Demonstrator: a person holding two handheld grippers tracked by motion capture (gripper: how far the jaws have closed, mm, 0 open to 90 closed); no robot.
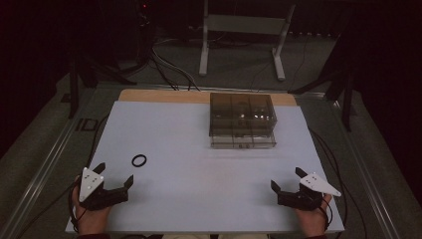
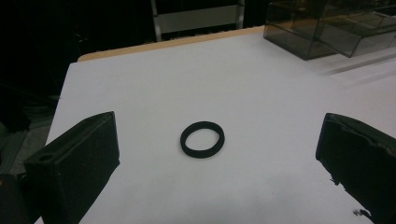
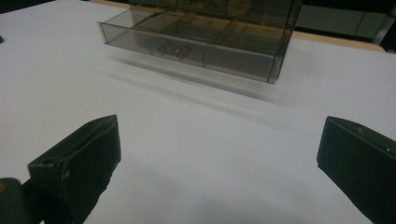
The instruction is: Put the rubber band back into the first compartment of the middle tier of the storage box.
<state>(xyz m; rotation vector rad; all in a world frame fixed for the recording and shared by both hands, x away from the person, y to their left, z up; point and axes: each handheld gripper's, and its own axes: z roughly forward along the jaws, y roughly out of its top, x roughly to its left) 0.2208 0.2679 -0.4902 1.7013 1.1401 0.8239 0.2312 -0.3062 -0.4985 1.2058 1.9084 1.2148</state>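
Note:
A small black ring (image 1: 139,160) lies flat on the white table (image 1: 199,164), left of centre. My left gripper (image 1: 115,173) sits open just below and left of it, nothing between its jaws; in the left gripper view the ring (image 2: 202,139) lies ahead, midway between the two jaws. A smoky clear drawer box (image 1: 242,120) stands at the far middle, its lower drawer pulled out a little. My right gripper (image 1: 287,178) rests open near the front right, and the drawer box (image 3: 205,37) lies ahead of it in the right gripper view.
A wooden strip (image 1: 164,96) runs along the table's far edge. Behind it stand a grey metal frame (image 1: 244,30) and cables on the floor. Dark stands flank the table on both sides.

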